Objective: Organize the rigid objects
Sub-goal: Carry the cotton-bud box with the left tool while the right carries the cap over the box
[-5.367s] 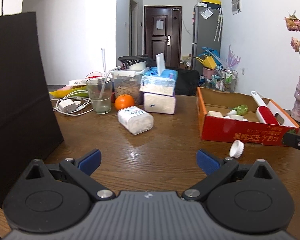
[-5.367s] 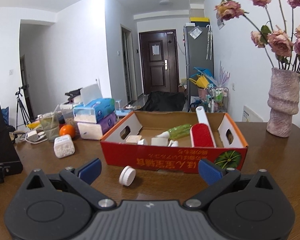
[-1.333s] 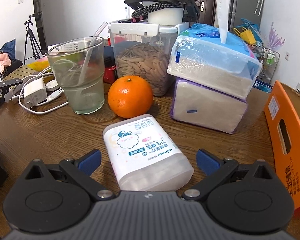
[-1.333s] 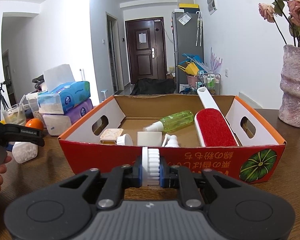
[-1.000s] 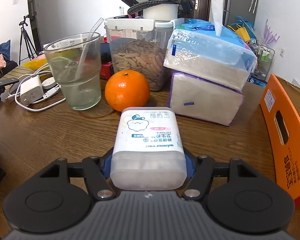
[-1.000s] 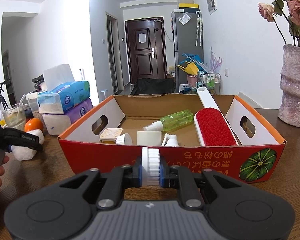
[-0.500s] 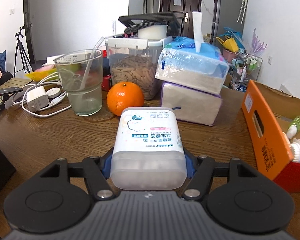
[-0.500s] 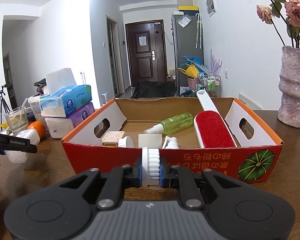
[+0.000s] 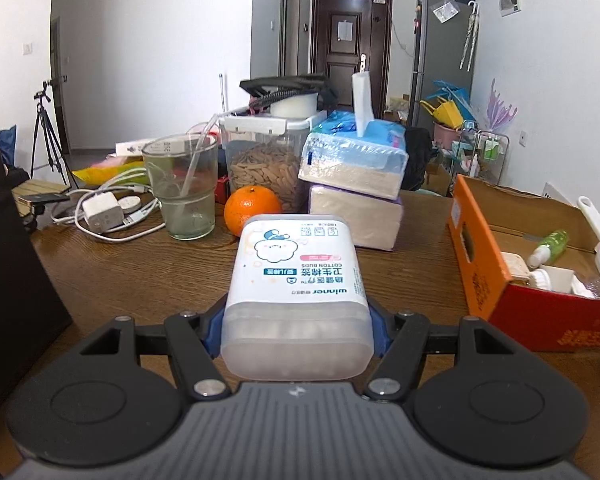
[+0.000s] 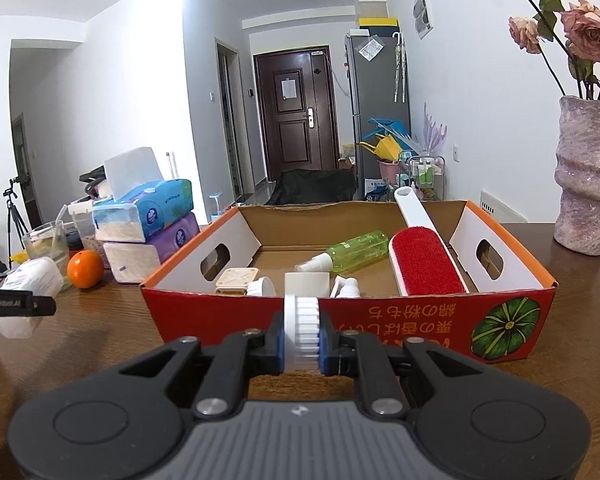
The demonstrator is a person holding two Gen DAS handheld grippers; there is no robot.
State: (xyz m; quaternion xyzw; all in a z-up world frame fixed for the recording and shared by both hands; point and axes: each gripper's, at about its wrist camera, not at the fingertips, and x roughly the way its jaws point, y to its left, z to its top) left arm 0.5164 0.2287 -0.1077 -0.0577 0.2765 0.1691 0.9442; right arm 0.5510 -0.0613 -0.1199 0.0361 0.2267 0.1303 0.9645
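We have a thing in each hand, and both are headed, as we judge it, for the cardboard box (image 10: 504, 322) on the right of the tabletop (image 9: 112, 276).

Our left gripper (image 9: 296, 326) has its jaws clamped on the two long sides of the cotton bud box (image 9: 298, 284), label up, with its far end sticking out ahead of the fingers. Gripping across the narrow width keeps the flat plastic walls square against the pads, so it should not twist as we carry it. In the right wrist view the same cotton bud box appears lifted off the wood at the far left, well apart from the cardboard box.

Our right gripper (image 10: 302, 338) has its jaws together on a white ribbed cap (image 10: 302, 330), pinched on edge across its thickness, just in front of the near wall of the cardboard box. Held that way it can be lifted over the rim and let fall flat.

Inside the cardboard box lie a red lint brush (image 10: 424, 266) along the right side, a green spray bottle (image 10: 354, 256) in the middle and small white pieces near the front wall. The bare floor toward the far left corner looks the best spot for the bulky cotton bud box.

The orange (image 9: 252, 210), the glass (image 9: 182, 188) and the tissue packs (image 9: 354, 172) stand on the far left; we take them as not part of this job.
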